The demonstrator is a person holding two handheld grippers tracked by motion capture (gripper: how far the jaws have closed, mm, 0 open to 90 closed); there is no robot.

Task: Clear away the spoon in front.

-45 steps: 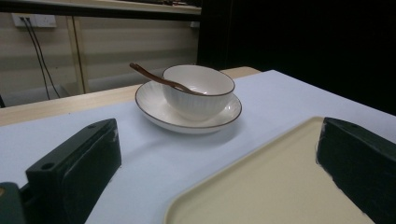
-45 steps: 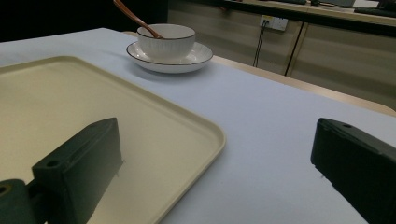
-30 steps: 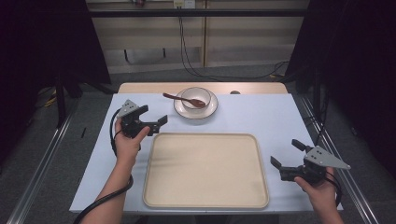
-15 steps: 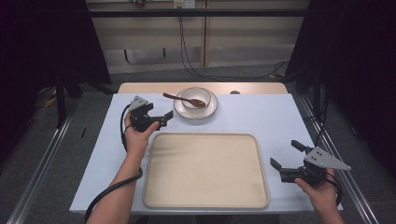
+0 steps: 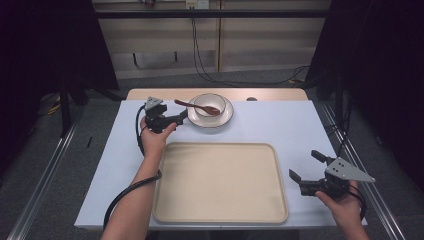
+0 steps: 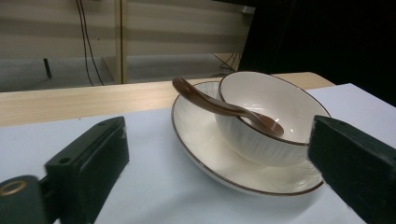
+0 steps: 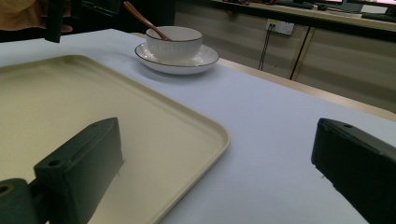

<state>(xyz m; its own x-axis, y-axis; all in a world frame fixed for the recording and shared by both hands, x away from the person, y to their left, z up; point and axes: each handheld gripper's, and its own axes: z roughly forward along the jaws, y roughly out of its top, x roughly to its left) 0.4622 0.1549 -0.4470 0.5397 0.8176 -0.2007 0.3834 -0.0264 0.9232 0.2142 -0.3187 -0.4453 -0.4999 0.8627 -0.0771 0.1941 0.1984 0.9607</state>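
A white bowl (image 5: 210,105) stands on a white plate (image 5: 224,119) at the far middle of the table, with a brown spoon (image 5: 192,106) resting in it, handle to the left. My left gripper (image 5: 180,118) is just left of the plate, pointing at it. In the left gripper view the plate (image 6: 205,144), bowl (image 6: 271,107) and spoon (image 6: 210,100) lie ahead between the wide jaws. The jaws have just been closing a little, with the plate's near rim between them and neither pad touching it. My right gripper (image 5: 304,165) is open at the tray's right edge, holding nothing.
A large cream tray (image 5: 220,200) lies bare in the near middle of the white table (image 5: 290,125). The right gripper view shows the tray's corner (image 7: 205,135), with the bowl (image 7: 173,42) farther off. A wooden strip runs along the table's far edge.
My left hand has moved right and away from me, bringing its gripper up beside the plate. The right hand has stayed where it was.
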